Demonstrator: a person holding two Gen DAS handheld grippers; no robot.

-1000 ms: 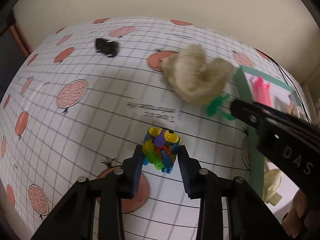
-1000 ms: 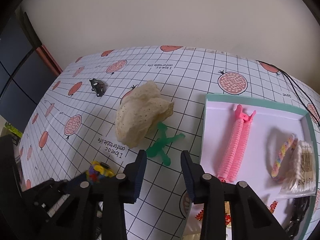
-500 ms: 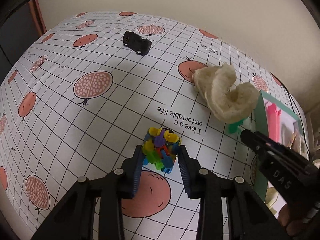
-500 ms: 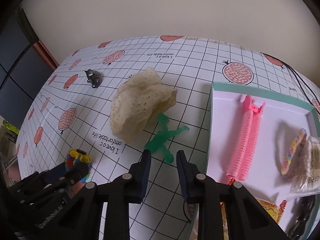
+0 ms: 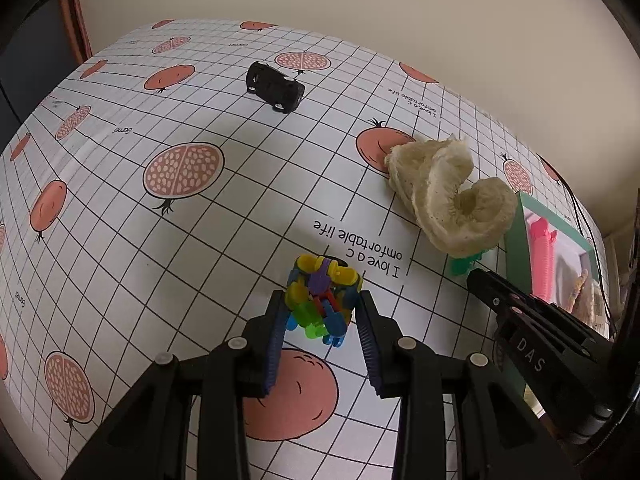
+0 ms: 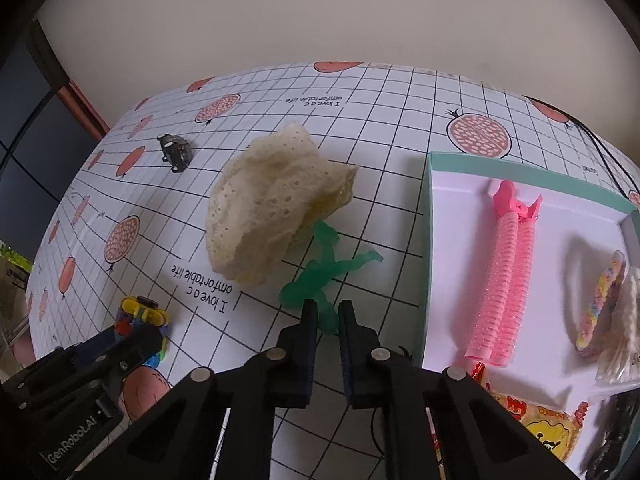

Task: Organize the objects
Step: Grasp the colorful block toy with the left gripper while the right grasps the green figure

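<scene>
My left gripper (image 5: 323, 299) is shut on a small multicoloured plastic block toy (image 5: 320, 280), held just above the gridded tablecloth. In the right wrist view the same toy (image 6: 140, 314) shows at the lower left between the left gripper's fingers. My right gripper (image 6: 328, 306) has closed to a narrow gap around one limb of a green toy figure (image 6: 320, 276), which lies on the cloth partly under a cream crocheted cloth (image 6: 272, 208). In the left wrist view, only a green end of the figure (image 5: 464, 262) shows below the cream cloth (image 5: 444, 200).
A black toy car (image 5: 276, 86) stands at the far side of the table. A teal-rimmed tray (image 6: 426, 240) on the right holds a pink hair clip (image 6: 504, 276), a braided band, cotton swabs and a snack packet. A wall runs behind the table.
My right gripper moved down to the green figure and its fingers narrowed from wide open onto one limb. My left gripper, still holding the block toy, drew back leftward from the cream cloth.
</scene>
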